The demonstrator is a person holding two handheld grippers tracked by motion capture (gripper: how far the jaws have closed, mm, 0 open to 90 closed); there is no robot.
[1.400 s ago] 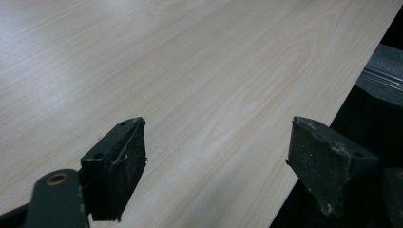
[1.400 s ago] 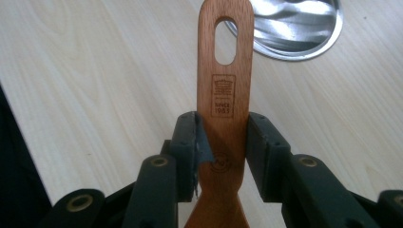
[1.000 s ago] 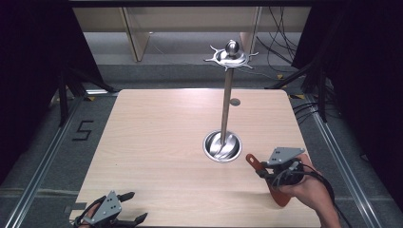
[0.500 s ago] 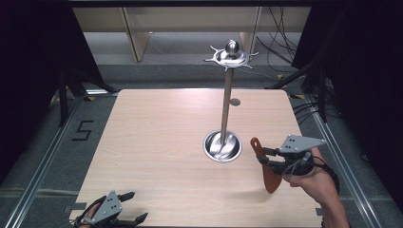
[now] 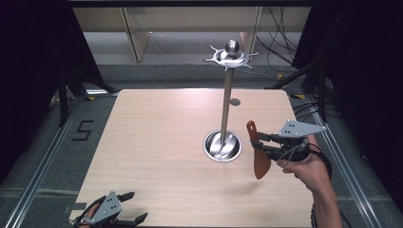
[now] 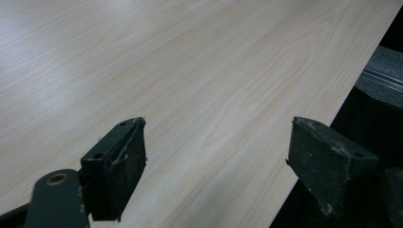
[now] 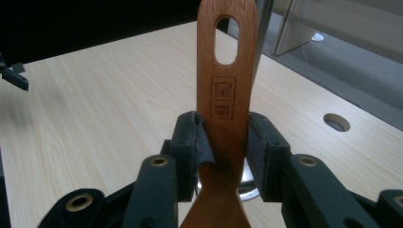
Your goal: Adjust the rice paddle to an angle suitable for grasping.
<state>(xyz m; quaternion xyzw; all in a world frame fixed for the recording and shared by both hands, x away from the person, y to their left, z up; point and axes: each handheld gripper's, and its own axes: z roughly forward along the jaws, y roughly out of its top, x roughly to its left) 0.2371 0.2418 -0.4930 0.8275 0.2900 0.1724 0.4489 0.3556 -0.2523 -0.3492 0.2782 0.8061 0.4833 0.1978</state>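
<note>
Clearly meant for hanging: right gripper (image 7: 223,137) clamped on wooden spatula (image 7: 227,61), slotted end up, near hook stand (image 5: 227,95). Left gripper (image 6: 216,156) wide, idle at table (image 6: 190,57) edge.

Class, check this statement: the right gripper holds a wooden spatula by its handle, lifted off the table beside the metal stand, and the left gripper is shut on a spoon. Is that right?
Not quite. The left gripper is open and holds nothing; the left gripper view shows bare table between its jaws. The rest stands: the right gripper holds the wooden spatula by its handle, lifted beside the metal stand.
</note>
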